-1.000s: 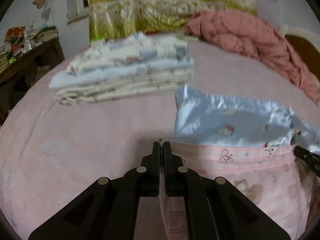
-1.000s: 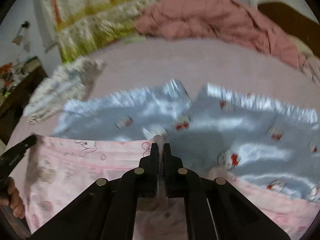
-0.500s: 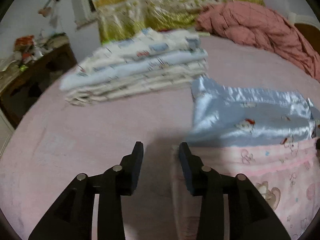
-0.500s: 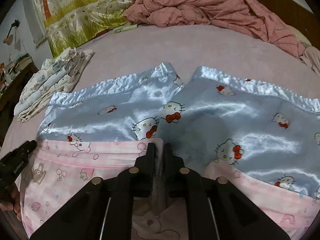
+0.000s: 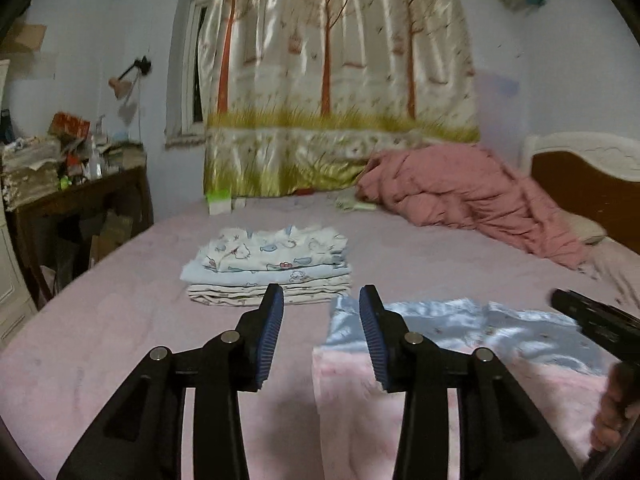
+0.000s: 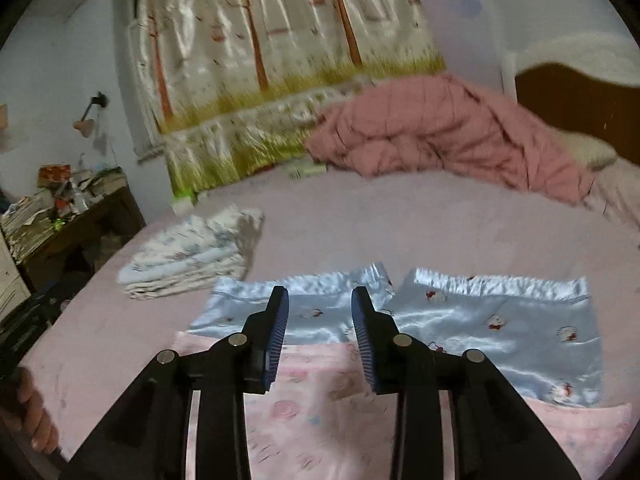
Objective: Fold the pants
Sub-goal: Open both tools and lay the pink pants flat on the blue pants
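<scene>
The pants [image 6: 400, 360] lie flat on the pink bed [image 6: 360, 216], pink part folded over the shiny blue part. The shiny cloth looks slippery, so the fold could slide open. A careless grab could take one layer and spoil it. The folded pile [image 5: 268, 272] sits just beside, so a nudge could tip it.

A second ago the left gripper [image 5: 320, 320] and right gripper [image 6: 318, 320] were pinched tight on the pink edge. Now both are wide apart, hold nothing, and have lifted away.
</scene>
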Demonstrator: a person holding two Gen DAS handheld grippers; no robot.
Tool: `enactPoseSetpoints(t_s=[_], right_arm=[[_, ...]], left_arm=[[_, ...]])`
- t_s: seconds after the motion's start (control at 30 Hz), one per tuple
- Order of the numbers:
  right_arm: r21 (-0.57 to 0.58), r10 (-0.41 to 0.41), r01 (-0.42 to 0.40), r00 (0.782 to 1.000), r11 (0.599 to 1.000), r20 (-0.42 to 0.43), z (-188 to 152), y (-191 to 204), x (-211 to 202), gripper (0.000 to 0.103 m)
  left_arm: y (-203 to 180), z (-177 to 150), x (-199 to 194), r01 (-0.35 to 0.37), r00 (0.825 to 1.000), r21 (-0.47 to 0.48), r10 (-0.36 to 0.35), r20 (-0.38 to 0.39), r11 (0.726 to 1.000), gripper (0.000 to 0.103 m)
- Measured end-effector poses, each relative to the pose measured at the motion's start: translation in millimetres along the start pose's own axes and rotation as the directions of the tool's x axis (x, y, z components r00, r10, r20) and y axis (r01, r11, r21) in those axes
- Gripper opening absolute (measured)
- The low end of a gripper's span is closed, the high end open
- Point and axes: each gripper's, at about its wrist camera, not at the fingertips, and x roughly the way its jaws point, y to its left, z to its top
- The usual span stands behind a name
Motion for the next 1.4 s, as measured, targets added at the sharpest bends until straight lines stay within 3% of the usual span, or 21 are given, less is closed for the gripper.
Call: enactPoseSetpoints(t_s=[0.17, 0.2, 0.27, 0.37, 0.43, 0.53, 0.6, 0.67, 0.8, 1.0, 1.03, 1.07, 1.2, 1.27, 1.33, 1.4], right_arm=[[-0.05, 0.026, -0.024, 0.999, 0.998, 0.039, -13.8, 24.6, -77.8, 0.035], [-0.056, 0.022, -0.02, 0.999, 0.998, 0.047, -19.4, 25.5, -93.7, 0.04], [-0.067, 0.005, -0.001, 0.998, 0.998, 0.06, -34.8, 26.1, -127.0, 0.048], [-0.094, -0.031, 0.036, 0.998, 0.995, 0.052, -63.2, 22.9, -161.4, 0.048], [-0.099, -0.049, 0.052, 0.998, 0.994, 0.032, -85.1, 16.5, -175.9, 0.048], [-0.073, -0.07, 0.07, 0.998, 0.995, -0.007, -116.9, 1.2, -184.6, 0.048], [-0.047, -0.076, 0.074, 0.996, 0.996, -0.035, -136.9, -10.0, -185.2, 0.048], [-0.026, -0.08, 0.079, 0.995, 0.997, -0.065, -156.2, -20.7, -183.4, 0.048], [-0.019, -0.089, 0.088, 0.988, 0.996, -0.129, -181.7, -33.6, -170.4, 0.048], [0.023, -0.051, 0.057, 0.978, 0.998, -0.204, -199.3, -41.9, -156.6, 0.048], [0.025, -0.038, 0.044, 0.977, 0.999, -0.212, -200.3, -40.8, -155.0, 0.048], [0.026, -0.03, 0.036, 0.976, 0.999, -0.216, -201.3, -38.7, -154.2, 0.048], [-0.006, -0.006, 0.005, 0.97, 1.0, -0.244, -209.6, -26.6, -150.8, 0.048], [-0.03, -0.043, 0.037, 0.963, 0.999, -0.264, -213.2, -22.6, -147.2, 0.047], [-0.06, -0.118, 0.104, 0.941, 0.993, -0.316, -217.3, -21.2, -138.2, 0.046], [-0.078, -0.161, 0.143, 0.927, 0.987, -0.338, -221.2, -21.8, -133.5, 0.045]], left_arm=[[7.6, -27.8, -68.7, 0.001, 1.0, 0.032, -0.001, -0.006, 0.999, 0.039], [10.4, -37.0, -79.3, 0.0, 1.0, 0.034, 0.001, -0.016, 0.999, 0.039], [14.1, -57.2, -95.9, 0.011, 0.999, 0.015, -0.011, -0.051, 1.0, 0.039], [19.0, -92.8, -110.8, 0.086, 0.986, -0.016, -0.087, -0.144, 0.996, 0.039], [15.5, -114.7, -112.5, 0.142, 0.966, -0.026, -0.145, -0.215, 0.989, 0.036], [8.6, -140.1, -106.4, 0.241, 0.907, -0.107, -0.263, -0.328, 0.965, 0.032], [2.8, -154.3, -99.5, 0.241, 0.885, -0.127, -0.272, -0.378, 0.962, 0.032], [-1.6, -166.9, -93.9, 0.212, 0.881, -0.131, -0.247, -0.404, 0.969, 0.03], [-8.3, -188.2, -77.5, 0.243, 0.827, -0.197, -0.309, -0.469, 0.95, 0.029], [-17.9, -206.6, -71.5, 0.218, 0.827, -0.164, -0.271, -0.492, 0.962, 0.029], [-16.1, -208.0, -71.2, 0.217, 0.83, -0.162, -0.269, -0.489, 0.963, 0.012], [-16.0, -208.2, -71.8, 0.226, 0.829, -0.163, -0.277, -0.485, 0.96, 0.006], [-16.4, -202.9, -83.9, 0.213, 0.858, -0.12, -0.245, -0.452, 0.97, 0.006], [-17.5, -201.7, -90.4, 0.191, 0.871, -0.093, -0.212, -0.442, 0.977, 0.006], [-16.9, -202.4, -98.1, 0.162, 0.883, -0.075, -0.179, -0.434, 0.984, 0.006], [-13.0, -205.1, -103.8, 0.134, 0.886, -0.084, -0.157, -0.437, 0.987, 0.006]])
